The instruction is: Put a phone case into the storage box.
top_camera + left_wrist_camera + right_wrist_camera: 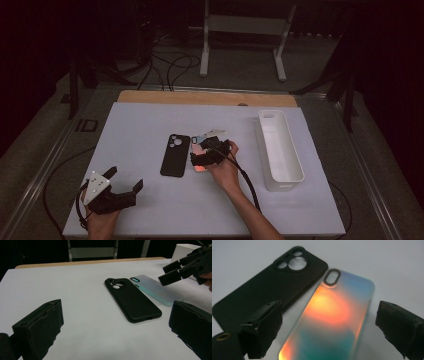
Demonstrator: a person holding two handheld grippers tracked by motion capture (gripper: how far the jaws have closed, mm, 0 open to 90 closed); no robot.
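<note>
Iridescent case [332,317] flat on white tabletop [145,135], dim room; right claw [329,327] spread above; left claw [125,182] spread.

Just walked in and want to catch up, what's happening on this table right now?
A person is working at a white table with a hand-held gripper in each hand. The right hand-held gripper hovers open over a shimmery phone case, jaws on either side of it, not yet gripping. A black phone case lies flat just beside it. The left hand-held gripper rests open near the table's front left, holding nothing. A white bin stands at the right.
</note>
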